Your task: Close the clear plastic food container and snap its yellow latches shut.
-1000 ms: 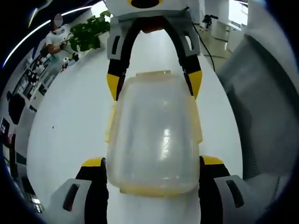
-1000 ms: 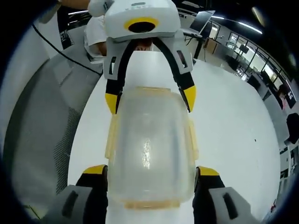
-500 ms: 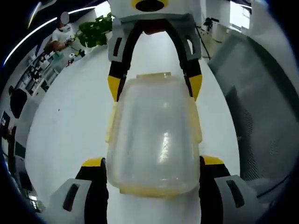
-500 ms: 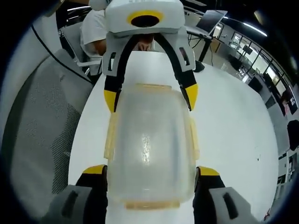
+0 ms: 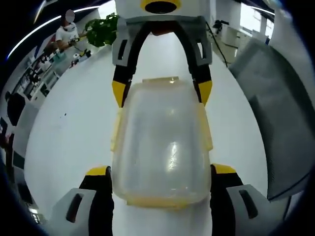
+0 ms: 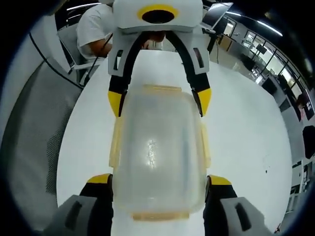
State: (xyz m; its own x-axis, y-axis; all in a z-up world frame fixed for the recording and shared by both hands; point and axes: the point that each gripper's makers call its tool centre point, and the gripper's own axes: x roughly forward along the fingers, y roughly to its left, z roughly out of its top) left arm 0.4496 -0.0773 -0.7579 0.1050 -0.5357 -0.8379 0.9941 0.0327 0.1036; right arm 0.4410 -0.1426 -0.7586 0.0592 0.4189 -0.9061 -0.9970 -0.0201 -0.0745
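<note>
Since we've got the container (image 5: 162, 147) pinched end to end on the white table (image 5: 74, 132), left gripper (image 5: 161, 179) and right gripper (image 6: 157, 184) each clamp its sides so it stays put for snapping those yellow latches (image 5: 117, 130).

The container (image 5: 162, 142) lies on the table (image 5: 74, 132), the left gripper (image 5: 160, 182) at one end, the right gripper (image 6: 157, 184) opposite.
</note>
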